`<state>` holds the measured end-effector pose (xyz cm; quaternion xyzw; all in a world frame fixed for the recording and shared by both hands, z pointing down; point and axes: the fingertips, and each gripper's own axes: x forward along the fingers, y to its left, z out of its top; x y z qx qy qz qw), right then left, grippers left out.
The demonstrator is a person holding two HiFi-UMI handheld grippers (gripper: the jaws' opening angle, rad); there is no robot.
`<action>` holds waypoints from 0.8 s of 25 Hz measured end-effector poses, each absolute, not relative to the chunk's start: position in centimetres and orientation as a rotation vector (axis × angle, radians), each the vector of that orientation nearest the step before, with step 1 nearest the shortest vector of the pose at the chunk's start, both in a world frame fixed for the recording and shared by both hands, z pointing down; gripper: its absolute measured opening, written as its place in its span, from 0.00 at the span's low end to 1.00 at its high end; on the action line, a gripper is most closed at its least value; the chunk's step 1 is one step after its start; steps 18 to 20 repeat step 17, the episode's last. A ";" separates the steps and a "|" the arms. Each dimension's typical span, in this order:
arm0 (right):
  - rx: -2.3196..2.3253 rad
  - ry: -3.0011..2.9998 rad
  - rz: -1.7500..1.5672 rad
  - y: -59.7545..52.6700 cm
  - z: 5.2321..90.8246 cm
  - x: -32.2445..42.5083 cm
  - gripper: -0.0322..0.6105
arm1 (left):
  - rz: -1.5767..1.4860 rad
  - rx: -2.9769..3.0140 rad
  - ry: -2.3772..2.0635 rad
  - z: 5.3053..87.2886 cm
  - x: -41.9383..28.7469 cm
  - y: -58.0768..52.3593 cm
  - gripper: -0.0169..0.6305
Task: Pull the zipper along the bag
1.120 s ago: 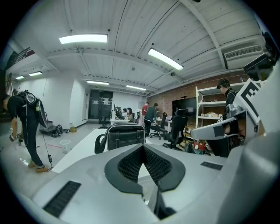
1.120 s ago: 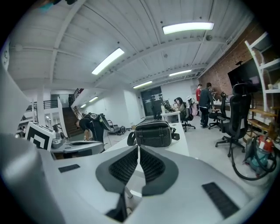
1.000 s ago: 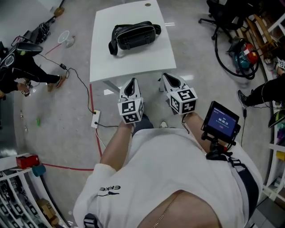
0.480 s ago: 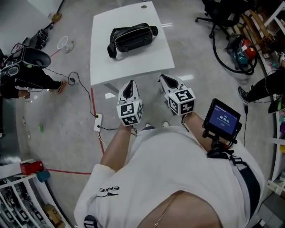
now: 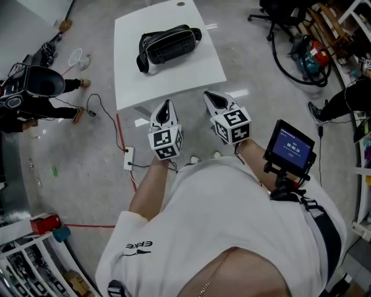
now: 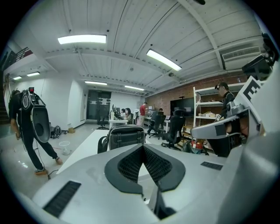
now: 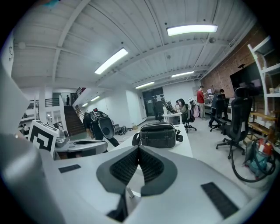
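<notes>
Both clenched on nothing, your left claw (image 5: pixel 165 107) and right claw (image 5: pixel 210 96) hang short of the bench (image 5: pixel 168 81), black bag (image 5: pixel 168 45) lying well apart toward its far side; arrive shut and you will likely shove the unanchored bag rather than catch its zipper.

Glossy grey floor (image 5: pixel 255 64); white table (image 5: pixel 133 84); office chairs (image 7: pixel 236 118); ceiling strip lights (image 6: pixel 82 39); brick wall (image 7: pixel 229 65).

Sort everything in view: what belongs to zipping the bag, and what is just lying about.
For the job:
black bag
white table under it
left gripper and right gripper, both shut, empty, short of the table

Lying about:
power strip on the floor
red box
red and teal machine
office chair
</notes>
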<state>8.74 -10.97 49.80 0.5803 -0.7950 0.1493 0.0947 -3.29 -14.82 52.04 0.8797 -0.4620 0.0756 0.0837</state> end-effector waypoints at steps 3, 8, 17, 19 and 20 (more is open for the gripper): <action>1.728 -2.352 0.440 -11.1 49.7 8.9 0.06 | 0.214 2.633 -1.370 51.7 -3.1 -14.9 0.03; 1.729 -2.345 0.434 -11.1 49.8 8.7 0.06 | 0.193 2.624 -1.373 51.8 -3.1 -15.3 0.03; 1.715 -2.354 0.425 -11.1 49.5 8.3 0.06 | 0.159 2.667 -1.376 50.8 -2.9 -14.9 0.03; 1.715 -2.354 0.425 -11.1 49.5 8.3 0.06 | 0.159 2.667 -1.376 50.8 -2.9 -14.9 0.03; 1.715 -2.354 0.425 -11.1 49.5 8.3 0.06 | 0.159 2.667 -1.376 50.8 -2.9 -14.9 0.03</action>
